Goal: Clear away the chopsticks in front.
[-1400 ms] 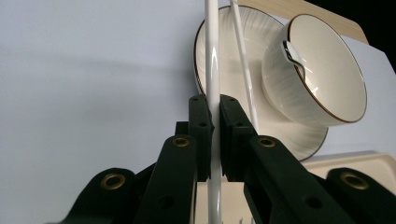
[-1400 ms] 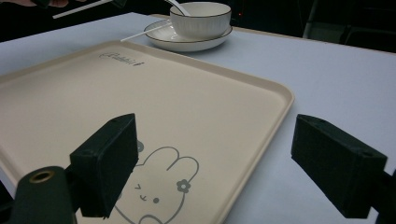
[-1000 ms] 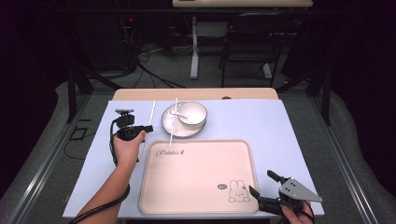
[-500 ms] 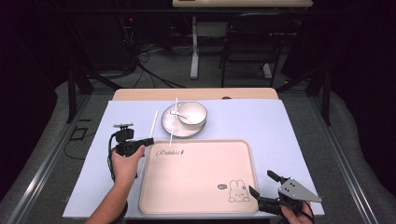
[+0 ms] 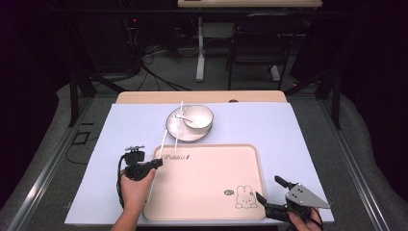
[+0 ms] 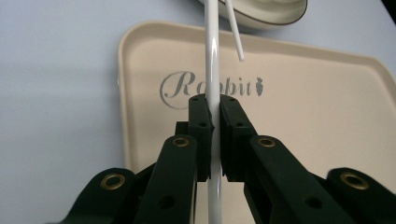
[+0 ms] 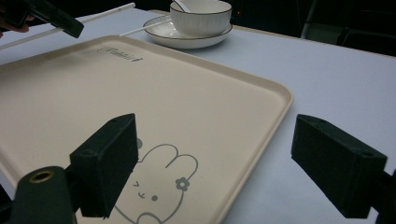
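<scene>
- White and thin, a chopstick [image 6: 212, 60] is pinched between the pressed-together jaws of the left gripper [image 5: 155, 162] — low left in the high view, over the left edge of the tray [image 5: 211, 192].
- A second chopstick [image 5: 179, 122] leans on the plate [image 5: 179, 134], just above the tray near the centre of the frame.
- A bowl [image 5: 197, 115] sits on that plate with a spoon [image 5: 185, 117] in it.
- The right gripper [image 5: 272, 191] sits at the lower right by the tray's rabbit corner, jaws spread wide — nothing between them.
- Everything rests on the pale blue table [image 5: 298, 139].
</scene>
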`<state>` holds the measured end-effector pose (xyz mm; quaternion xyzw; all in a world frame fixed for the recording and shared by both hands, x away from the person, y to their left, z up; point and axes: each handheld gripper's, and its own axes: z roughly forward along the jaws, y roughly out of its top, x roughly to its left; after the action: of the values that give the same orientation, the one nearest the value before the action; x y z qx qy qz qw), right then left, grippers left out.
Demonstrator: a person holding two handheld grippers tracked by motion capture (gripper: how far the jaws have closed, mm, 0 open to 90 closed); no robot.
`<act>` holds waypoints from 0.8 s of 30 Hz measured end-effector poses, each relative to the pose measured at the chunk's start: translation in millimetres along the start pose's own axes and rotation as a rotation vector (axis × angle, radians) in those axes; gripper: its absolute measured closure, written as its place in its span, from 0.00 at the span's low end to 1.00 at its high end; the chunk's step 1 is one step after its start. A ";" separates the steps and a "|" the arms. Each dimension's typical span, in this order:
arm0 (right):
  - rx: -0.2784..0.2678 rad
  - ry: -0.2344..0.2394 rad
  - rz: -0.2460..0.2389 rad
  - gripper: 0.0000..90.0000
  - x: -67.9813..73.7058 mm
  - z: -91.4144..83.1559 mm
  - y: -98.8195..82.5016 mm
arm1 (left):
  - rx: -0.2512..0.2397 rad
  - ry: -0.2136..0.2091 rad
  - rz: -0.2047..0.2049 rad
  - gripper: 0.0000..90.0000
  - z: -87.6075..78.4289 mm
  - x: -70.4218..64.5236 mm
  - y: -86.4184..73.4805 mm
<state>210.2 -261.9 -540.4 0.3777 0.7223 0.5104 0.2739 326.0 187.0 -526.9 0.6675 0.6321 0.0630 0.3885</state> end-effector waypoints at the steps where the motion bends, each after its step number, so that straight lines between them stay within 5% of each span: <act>1: 0.000 -0.001 0.000 0.16 0.0 0.2 0.1 | -0.002 0.004 0.000 0.94 -0.3 -1.3 -1.7; 5: 0.000 -0.002 0.000 0.16 -0.2 -0.2 0.0 | -0.009 0.026 0.013 0.94 -1.8 -5.0 -7.0; 17: 0.000 0.003 -0.003 0.16 0.7 0.3 0.2 | 0.023 0.039 -0.039 0.94 2.3 -0.1 -33.9; 24: 0.001 0.005 0.002 0.16 1.1 0.6 0.1 | 0.019 0.076 -0.038 0.94 -0.3 2.6 -35.3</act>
<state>210.0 -260.7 -540.5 0.3773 0.7231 0.5111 0.2713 298.3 185.9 -548.9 0.6563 0.6595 0.0749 0.3587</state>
